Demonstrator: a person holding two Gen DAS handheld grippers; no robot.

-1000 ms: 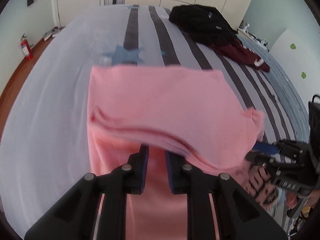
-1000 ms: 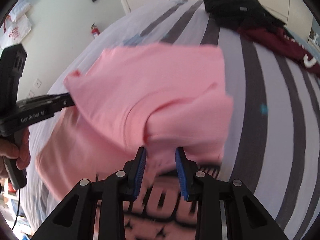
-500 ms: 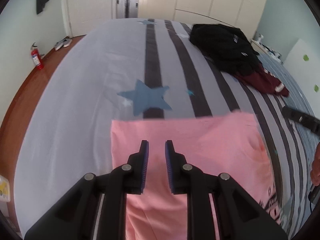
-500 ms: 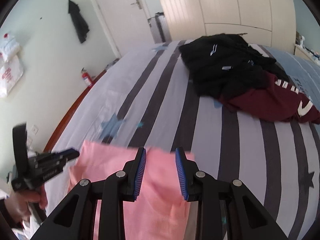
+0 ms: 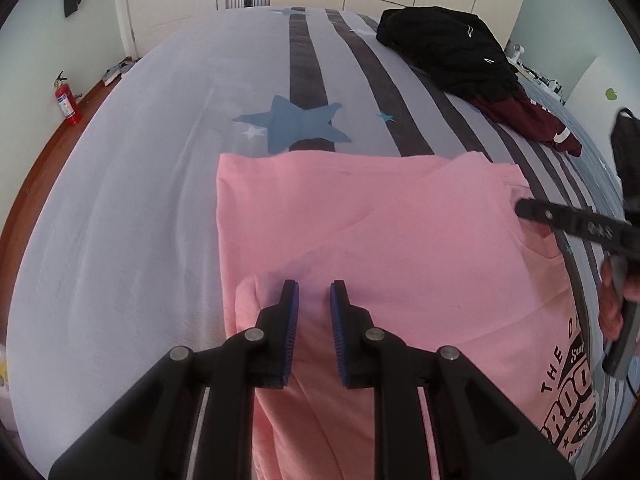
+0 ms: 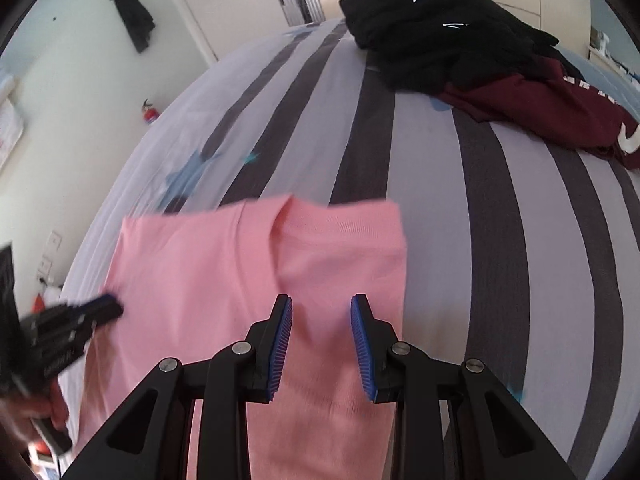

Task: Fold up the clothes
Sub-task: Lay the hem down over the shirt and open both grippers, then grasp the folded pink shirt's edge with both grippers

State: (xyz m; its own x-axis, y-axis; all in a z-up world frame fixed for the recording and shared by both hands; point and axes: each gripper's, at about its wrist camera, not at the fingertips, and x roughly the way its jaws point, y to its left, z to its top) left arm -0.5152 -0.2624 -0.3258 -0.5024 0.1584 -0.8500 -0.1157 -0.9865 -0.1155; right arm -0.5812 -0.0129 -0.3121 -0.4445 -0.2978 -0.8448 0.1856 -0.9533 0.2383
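A pink T-shirt (image 5: 360,220) lies flat on the striped bed, its upper part folded over, with a black print (image 5: 568,396) showing at the right. My left gripper (image 5: 314,286) hovers over the shirt's near left part with a narrow gap between its blue pads; only flat cloth shows through the gap. My right gripper (image 6: 322,300) stands open over the shirt's (image 6: 200,272) right part, nothing pinched. In the left wrist view the right gripper (image 5: 520,206) points at the collar area. In the right wrist view the left gripper (image 6: 116,308) is at the shirt's left edge.
A black pile of clothes (image 5: 444,48) and a maroon garment (image 5: 524,116) lie at the far right of the bed (image 5: 140,160). A red fire extinguisher (image 5: 66,100) stands on the floor at the left. A hand (image 5: 612,304) holds the right gripper's handle.
A second ago the pink cloth was lifted and blurred in front of both grippers. Now it lies folded flat on the bed, and both grippers have drawn back over it.
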